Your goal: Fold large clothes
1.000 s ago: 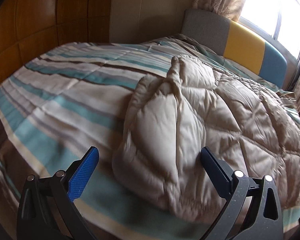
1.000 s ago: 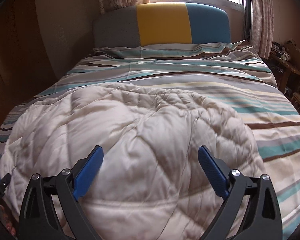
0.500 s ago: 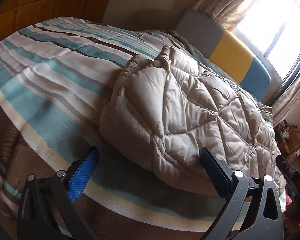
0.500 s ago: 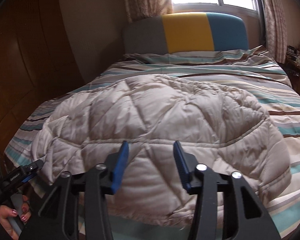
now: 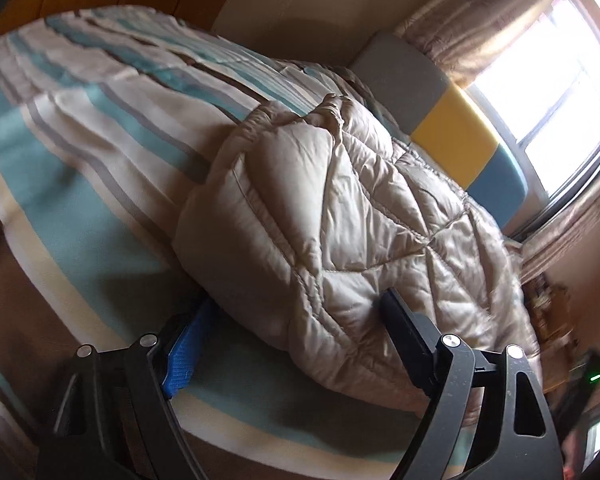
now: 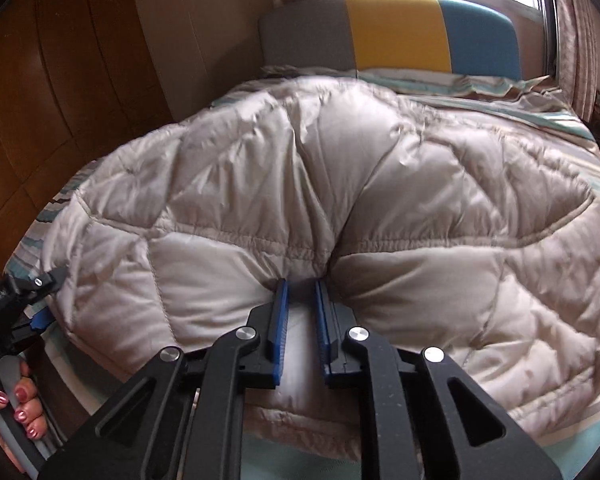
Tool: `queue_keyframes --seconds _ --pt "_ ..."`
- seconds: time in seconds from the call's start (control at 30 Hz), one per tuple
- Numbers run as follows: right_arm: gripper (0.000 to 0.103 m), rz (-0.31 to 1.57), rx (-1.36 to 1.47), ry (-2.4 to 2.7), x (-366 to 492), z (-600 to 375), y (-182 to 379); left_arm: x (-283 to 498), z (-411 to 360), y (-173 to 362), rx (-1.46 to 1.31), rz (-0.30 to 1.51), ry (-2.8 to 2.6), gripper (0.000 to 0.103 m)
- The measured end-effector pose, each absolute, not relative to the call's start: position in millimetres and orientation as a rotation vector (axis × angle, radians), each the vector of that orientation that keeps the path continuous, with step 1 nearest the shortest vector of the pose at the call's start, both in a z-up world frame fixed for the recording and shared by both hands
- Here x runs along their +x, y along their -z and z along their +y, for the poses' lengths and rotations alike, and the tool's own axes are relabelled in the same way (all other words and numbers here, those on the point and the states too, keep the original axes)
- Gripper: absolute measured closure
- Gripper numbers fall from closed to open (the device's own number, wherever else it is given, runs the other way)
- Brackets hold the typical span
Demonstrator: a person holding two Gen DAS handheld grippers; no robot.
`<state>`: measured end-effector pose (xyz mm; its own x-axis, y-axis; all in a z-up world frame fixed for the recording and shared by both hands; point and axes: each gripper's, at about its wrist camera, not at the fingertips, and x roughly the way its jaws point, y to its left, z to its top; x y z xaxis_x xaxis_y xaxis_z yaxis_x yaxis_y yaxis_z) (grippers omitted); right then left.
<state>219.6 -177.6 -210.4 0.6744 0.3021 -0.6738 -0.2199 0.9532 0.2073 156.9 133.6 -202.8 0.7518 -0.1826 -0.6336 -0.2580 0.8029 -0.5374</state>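
Note:
A large beige quilted puffer garment (image 5: 340,216) lies bunched on a striped bed; it also fills the right wrist view (image 6: 340,184). My left gripper (image 5: 296,312) is open, its fingers straddling the garment's near left corner, one under the edge and one on top. It shows at the left edge of the right wrist view (image 6: 40,292). My right gripper (image 6: 300,292) is shut on the garment's near hem, which is pinched into a pucker between the blue pads.
The striped bedspread (image 5: 80,152) covers the bed. A grey, yellow and blue headboard (image 6: 396,36) stands under a bright window. A wooden panelled wall (image 6: 60,92) runs along the left. A cluttered side table (image 5: 556,316) stands at the right.
My right gripper closed and moved forward onto the garment's hem. My left gripper tilted and advanced, so its fingers now straddle the garment's corner.

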Motion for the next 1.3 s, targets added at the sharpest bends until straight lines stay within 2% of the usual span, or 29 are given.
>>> queue_keyframes --seconds 0.3,0.43,0.5,0.57,0.6,0.63,0.7,0.87,1.3 --pt "0.092 0.778 0.074 -0.278 221 -173 214 176 130 205 -0.758 0.691 -0.084 0.018" --pt "0.092 0.772 0.075 -0.279 218 -169 214 183 137 208 -0.84 0.669 -0.128 0.024" --pt "0.092 0.771 0.083 -0.284 218 -170 215 185 139 210 -0.871 0.659 -0.138 0.034" --pt "0.092 0.769 0.088 -0.287 216 -171 215 186 142 213 -0.909 0.649 -0.139 0.039" --pt "0.092 0.769 0.09 -0.288 216 -172 215 187 143 214 -0.925 0.645 -0.134 0.049" --pt "0.092 0.768 0.092 -0.289 216 -173 215 188 143 215 -0.941 0.646 -0.123 0.052" --pt "0.092 0.768 0.097 -0.293 216 -176 215 188 145 214 -0.967 0.638 -0.101 0.064" --pt "0.092 0.77 0.114 -0.299 216 -178 214 186 135 194 -0.889 0.614 -0.098 0.076" --pt "0.092 0.783 0.157 -0.309 219 -187 214 171 59 109 -0.478 0.429 0.075 0.08"
